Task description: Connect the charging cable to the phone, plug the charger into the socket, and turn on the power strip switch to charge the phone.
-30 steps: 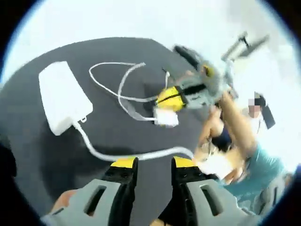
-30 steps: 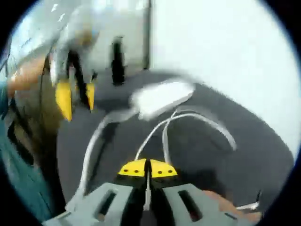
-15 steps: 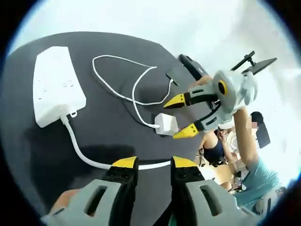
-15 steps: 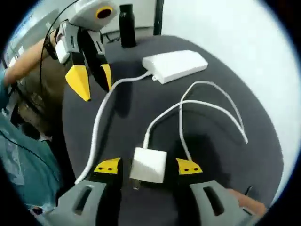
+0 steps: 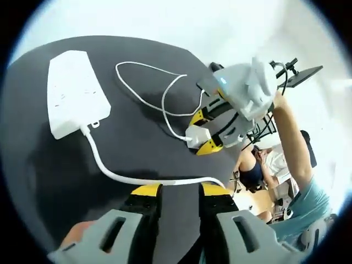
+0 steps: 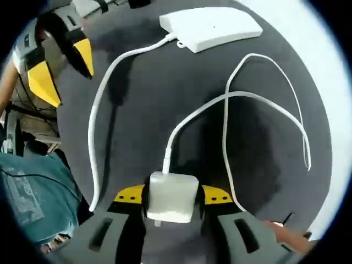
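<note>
White hard plastic, the small square charger block (image 6: 172,196) sits on the dark round table (image 6: 165,93), well apart from the flat white power strip (image 6: 212,26). My right tool (image 6: 173,195) brackets it, jaws at its two flanks; whether they are clamped I cannot tell. I judge it light, rigid and slick, so flat sides are the place to grip. The thin white cable (image 6: 242,99) will trail limply. My left tool (image 5: 175,190) hangs idle, jaws slightly apart. The left gripper view adds a dark slab, perhaps the phone (image 5: 206,85), beyond the charger.
</note>
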`<control>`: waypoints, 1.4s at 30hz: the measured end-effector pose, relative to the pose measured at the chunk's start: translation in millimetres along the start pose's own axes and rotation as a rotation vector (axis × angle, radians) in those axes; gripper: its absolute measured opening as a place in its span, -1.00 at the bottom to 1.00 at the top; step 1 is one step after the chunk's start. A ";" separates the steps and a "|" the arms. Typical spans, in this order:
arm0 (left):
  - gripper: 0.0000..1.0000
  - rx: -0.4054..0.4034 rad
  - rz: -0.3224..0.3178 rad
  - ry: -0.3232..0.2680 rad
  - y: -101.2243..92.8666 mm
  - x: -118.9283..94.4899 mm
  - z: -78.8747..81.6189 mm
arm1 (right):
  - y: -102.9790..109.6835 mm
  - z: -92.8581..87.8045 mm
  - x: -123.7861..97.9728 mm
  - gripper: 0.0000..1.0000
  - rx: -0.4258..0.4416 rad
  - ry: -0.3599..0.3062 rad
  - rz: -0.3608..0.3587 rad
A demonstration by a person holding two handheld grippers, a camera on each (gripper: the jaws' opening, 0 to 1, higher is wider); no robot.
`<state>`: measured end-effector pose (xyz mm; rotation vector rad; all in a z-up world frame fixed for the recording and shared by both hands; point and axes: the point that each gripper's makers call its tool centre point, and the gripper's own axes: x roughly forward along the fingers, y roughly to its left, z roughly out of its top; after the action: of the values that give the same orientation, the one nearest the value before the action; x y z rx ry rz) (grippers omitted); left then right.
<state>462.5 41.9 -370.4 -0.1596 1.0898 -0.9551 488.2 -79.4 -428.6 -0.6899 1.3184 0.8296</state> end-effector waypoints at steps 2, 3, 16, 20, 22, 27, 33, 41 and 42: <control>-0.55 -0.002 0.003 0.000 2.6 -0.1 0.4 | 4.0 -3.9 -0.9 -0.39 -0.004 0.005 -0.001; -0.55 -0.003 0.003 -0.003 1.3 0.5 -0.6 | 5.4 -6.3 -2.4 -0.40 -0.001 -0.006 -0.001; -0.55 -0.044 -0.055 -0.060 -11.7 23.9 23.0 | -4.1 14.4 -31.7 -0.41 0.124 -0.514 0.067; -0.53 -0.037 -0.049 -0.124 -19.9 25.4 43.2 | -5.2 17.6 -42.5 -0.41 0.152 -0.646 0.039; -0.45 -0.037 -0.076 -0.182 -27.9 23.3 56.6 | -11.9 23.6 -49.4 -0.41 0.171 -0.706 0.006; -0.30 -0.041 -0.077 -0.229 -36.1 19.7 69.7 | -8.2 37.9 -69.7 -0.41 0.239 -0.911 -0.015; -0.30 -0.054 -0.051 -0.354 -22.3 -19.6 92.4 | -27.1 65.0 -92.3 -0.41 0.417 -1.152 -0.036; -0.05 0.098 0.039 -0.273 14.9 -68.2 47.1 | -40.1 100.4 -104.8 -0.41 0.511 -1.289 -0.079; 0.01 0.134 0.042 -0.244 20.3 -72.7 38.8 | -39.4 107.2 -105.3 -0.41 0.509 -1.299 -0.092</control>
<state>496.6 94.2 -312.9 -0.1385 0.7993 -0.9410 573.9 -25.5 -310.7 0.2354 0.2551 0.6095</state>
